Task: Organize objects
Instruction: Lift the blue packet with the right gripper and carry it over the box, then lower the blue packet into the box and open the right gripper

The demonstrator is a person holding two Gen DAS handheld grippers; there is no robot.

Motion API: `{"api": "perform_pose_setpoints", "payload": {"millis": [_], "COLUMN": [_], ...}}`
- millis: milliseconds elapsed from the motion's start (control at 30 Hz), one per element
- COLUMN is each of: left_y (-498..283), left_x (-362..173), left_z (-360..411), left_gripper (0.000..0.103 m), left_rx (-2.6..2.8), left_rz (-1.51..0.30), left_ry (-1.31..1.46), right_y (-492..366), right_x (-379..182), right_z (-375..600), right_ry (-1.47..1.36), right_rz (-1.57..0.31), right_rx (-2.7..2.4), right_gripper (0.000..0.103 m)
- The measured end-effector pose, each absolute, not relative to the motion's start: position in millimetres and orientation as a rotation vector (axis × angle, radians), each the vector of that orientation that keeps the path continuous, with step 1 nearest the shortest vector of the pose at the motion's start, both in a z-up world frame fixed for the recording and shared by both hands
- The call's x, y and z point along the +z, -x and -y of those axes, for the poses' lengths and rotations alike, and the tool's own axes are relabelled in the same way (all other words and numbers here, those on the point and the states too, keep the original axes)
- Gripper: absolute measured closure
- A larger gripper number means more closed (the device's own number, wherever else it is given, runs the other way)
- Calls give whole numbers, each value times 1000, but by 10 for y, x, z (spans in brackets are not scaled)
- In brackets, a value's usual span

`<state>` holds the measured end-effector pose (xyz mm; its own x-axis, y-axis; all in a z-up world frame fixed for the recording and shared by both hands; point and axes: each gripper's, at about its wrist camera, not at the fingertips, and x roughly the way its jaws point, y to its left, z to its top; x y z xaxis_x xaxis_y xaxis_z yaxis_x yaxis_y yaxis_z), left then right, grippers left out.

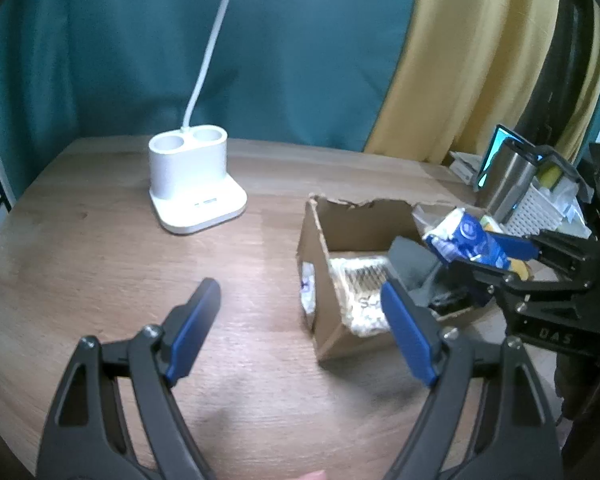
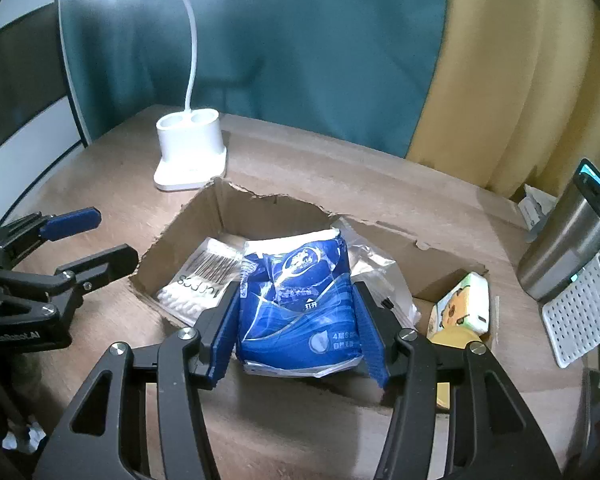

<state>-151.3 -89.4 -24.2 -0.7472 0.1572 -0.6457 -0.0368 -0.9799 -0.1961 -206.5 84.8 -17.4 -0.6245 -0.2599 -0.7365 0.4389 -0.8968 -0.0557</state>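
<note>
On the left, the left gripper [image 1: 300, 320] hovers over the bare wooden table [image 1: 100, 260] with its blue-padded fingers [image 1: 194, 332] spread wide and nothing between them. Its right finger reaches across the near left corner of the cardboard box [image 1: 320, 240]; whether it touches the cardboard cannot be told. Behind it, the white lamp base [image 1: 196, 188] stands on the table with its thin neck rising out of view.

Further right, the torn-edged cardboard box sits open-topped. Inside, at its left end, a clear bag of cotton swabs [image 2: 204, 280] lies flat with a barcode facing up. A crinkled clear plastic bag [image 2: 374, 268] lies further right, behind the held pack.

The right gripper [image 2: 296, 320] has its jaws partly closed on a blue tissue pack [image 2: 300, 300], one blue pad pressed against each long side. The pack is held above the box's interior, near its front wall. Its long axis runs along the gripper's fingers, pointing away from the camera and tilted down toward the box, printed face up. In the left wrist view the same pack [image 1: 466, 240] pokes out leftward from the fingers.

To the right, a small yellow-and-white tissue packet [image 2: 464, 304] lies in the box's right end. Beyond that, a steel tumbler [image 2: 560, 248] stands beside a white perforated basket [image 2: 580, 320].
</note>
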Motion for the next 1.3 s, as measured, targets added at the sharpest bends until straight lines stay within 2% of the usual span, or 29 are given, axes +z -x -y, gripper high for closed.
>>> {"api": "perform_pose_setpoints", "payload": {"millis": [100, 233, 1300], "left_y": [1517, 1513, 1295], "left_x": [-245, -239, -19], "left_z": [884, 857, 442], "left_gripper": [20, 20, 19], "left_rx": [2830, 2831, 2827], "left_rz": [260, 255, 166], "left_ry": [1073, 1076, 1031], "right_y": [2086, 2088, 1816], "right_x": [-183, -180, -38], "right_z": [-842, -846, -1302], "right_ry": [-1078, -1063, -1021], "right_rz": [-324, -324, -255], "right_rx": [-2507, -2504, -2556], "right_gripper": [45, 31, 31]}}
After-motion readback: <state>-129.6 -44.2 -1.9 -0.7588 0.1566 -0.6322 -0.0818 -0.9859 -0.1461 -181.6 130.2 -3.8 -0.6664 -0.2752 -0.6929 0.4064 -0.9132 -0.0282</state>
